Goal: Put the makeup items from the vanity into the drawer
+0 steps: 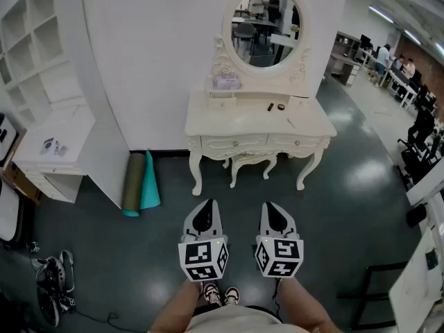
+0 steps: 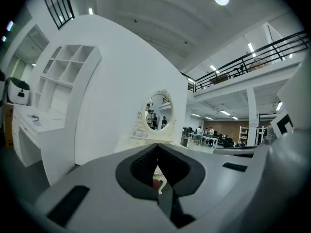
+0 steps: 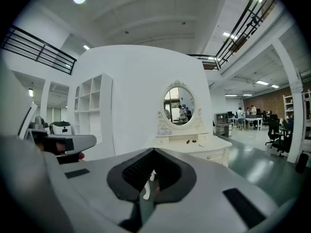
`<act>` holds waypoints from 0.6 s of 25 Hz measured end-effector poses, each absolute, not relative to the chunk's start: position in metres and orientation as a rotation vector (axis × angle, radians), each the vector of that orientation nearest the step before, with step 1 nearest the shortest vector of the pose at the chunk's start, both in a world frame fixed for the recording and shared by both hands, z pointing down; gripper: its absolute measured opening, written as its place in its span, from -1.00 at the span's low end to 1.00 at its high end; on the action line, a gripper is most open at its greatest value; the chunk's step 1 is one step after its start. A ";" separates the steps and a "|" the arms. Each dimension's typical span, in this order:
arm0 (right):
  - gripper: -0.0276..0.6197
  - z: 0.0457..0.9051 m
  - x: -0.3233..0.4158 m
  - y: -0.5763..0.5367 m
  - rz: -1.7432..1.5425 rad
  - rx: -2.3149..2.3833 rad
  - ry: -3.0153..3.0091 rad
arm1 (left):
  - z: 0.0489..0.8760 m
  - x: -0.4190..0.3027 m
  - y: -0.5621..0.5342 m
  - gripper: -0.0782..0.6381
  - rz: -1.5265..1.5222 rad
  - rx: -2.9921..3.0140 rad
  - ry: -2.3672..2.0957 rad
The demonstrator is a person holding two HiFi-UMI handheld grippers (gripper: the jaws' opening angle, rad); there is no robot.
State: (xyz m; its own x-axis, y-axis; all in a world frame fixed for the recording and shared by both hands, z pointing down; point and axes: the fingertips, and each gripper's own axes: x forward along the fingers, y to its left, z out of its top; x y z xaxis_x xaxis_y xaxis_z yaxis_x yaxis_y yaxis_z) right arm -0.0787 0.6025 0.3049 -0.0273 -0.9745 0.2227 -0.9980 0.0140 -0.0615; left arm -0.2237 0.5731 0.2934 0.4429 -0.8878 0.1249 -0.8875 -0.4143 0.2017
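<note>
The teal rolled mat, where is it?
The teal mat is on the floor in the head view, left of the vanity, beside an olive roll.

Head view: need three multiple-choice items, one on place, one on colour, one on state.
1. Where are the rolled mats?
A. On top of the vanity
B. On the floor left of the vanity
C. Under the vanity

2. What colours are the two mats?
A. Red and white
B. Black and yellow
C. Olive and teal

3. How do the vanity's drawers stand?
A. Both shut
B. One pulled out
C. Both pulled out

Answers:
1. B: they sit by the wall, apart from the vanity's left leg.
2. C: an olive roll sits beside a teal one.
3. A: both fronts sit flush under the top.
</note>
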 end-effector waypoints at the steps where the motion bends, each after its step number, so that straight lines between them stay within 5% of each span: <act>1: -0.86 0.305 -0.080 0.601 0.304 2.104 -2.150 | 0.294 -0.225 0.572 -0.75 0.000 2.461 -1.543; 15: -0.86 0.304 -0.102 0.573 0.299 2.141 -2.133 | 0.298 -0.246 0.536 -0.76 -0.007 2.504 -1.490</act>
